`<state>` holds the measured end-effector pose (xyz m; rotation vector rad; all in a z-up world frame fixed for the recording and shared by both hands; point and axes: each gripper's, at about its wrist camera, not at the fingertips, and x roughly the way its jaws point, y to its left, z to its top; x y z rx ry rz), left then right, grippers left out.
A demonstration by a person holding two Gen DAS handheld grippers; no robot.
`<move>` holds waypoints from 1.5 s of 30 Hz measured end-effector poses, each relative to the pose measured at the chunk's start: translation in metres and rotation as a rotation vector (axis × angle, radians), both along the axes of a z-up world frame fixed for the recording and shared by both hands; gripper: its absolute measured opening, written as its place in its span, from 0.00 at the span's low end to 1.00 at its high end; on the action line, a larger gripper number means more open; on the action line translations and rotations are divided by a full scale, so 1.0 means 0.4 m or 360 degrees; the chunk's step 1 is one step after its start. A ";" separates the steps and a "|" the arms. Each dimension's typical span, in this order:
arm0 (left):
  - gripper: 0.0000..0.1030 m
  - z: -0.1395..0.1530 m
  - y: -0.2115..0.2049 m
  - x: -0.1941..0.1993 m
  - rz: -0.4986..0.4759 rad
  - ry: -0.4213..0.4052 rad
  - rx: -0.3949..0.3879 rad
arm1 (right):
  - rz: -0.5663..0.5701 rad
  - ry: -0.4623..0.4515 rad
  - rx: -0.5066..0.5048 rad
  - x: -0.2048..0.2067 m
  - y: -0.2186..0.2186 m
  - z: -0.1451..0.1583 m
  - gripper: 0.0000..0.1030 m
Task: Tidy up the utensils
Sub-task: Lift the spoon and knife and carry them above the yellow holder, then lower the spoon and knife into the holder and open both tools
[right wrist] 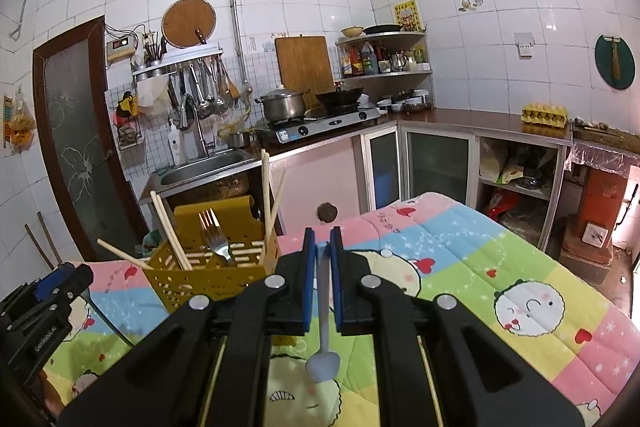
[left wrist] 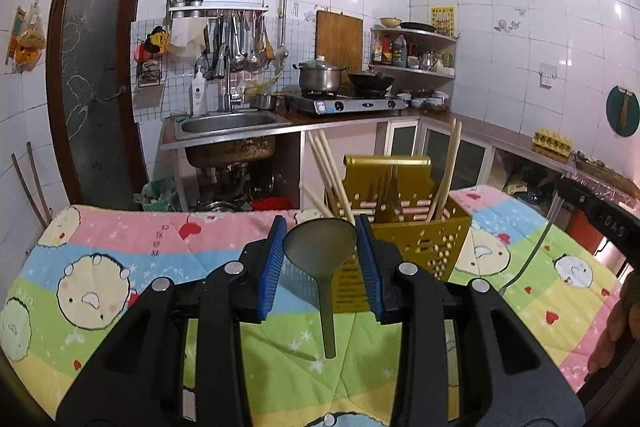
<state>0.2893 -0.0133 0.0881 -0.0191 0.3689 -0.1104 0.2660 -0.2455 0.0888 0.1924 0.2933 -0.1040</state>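
Observation:
My left gripper point(left wrist: 321, 227) is shut on the bowl of a grey-green spoon point(left wrist: 320, 247), whose handle hangs down toward the camera. Just behind it stands a yellow perforated utensil caddy point(left wrist: 416, 243) holding chopsticks point(left wrist: 328, 167) and forks point(left wrist: 394, 195). My right gripper point(right wrist: 322, 241) is shut on the handle of a pale blue spoon point(right wrist: 324, 363), its heart-shaped end hanging toward the camera. The caddy point(right wrist: 208, 279) stands left of it with a fork point(right wrist: 214, 239) and chopsticks point(right wrist: 266, 195). The left gripper also shows at the far left of the right wrist view point(right wrist: 48, 287).
A quilt with cartoon chicks point(left wrist: 120, 275) covers the table point(right wrist: 500, 267). Behind are a sink point(left wrist: 228, 123), a gas stove with a pot point(left wrist: 320, 75) and wok, corner shelves, and a counter with an egg carton point(right wrist: 544, 113). The other gripper's body shows at right point(left wrist: 600, 223).

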 end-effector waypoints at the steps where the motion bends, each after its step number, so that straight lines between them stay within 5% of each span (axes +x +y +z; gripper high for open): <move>1: 0.33 0.014 0.000 0.001 -0.0004 -0.0014 -0.0004 | 0.0004 -0.0011 -0.0003 0.004 0.001 0.010 0.07; 14: 0.33 0.261 -0.019 0.079 -0.0002 -0.0312 -0.0050 | 0.0054 -0.0274 -0.0045 0.062 0.053 0.249 0.07; 19: 0.33 0.273 -0.046 0.152 -0.0003 -0.0308 -0.0048 | 0.0079 -0.0298 -0.0036 0.111 0.088 0.286 0.07; 33: 0.33 0.056 -0.057 0.282 0.0000 -0.0070 0.0033 | 0.0103 0.0000 -0.0045 0.281 0.116 0.094 0.07; 42: 0.35 0.027 -0.006 0.281 0.0033 0.0040 -0.0041 | 0.0197 0.0143 -0.0091 0.307 0.092 -0.003 0.10; 44: 0.41 0.047 0.005 0.255 0.0042 0.0026 -0.0053 | 0.0200 0.0151 -0.0130 0.287 0.082 0.003 0.32; 45: 0.50 0.055 0.008 0.243 0.0047 0.0019 -0.0056 | 0.0198 0.0130 -0.0141 0.270 0.078 0.008 0.54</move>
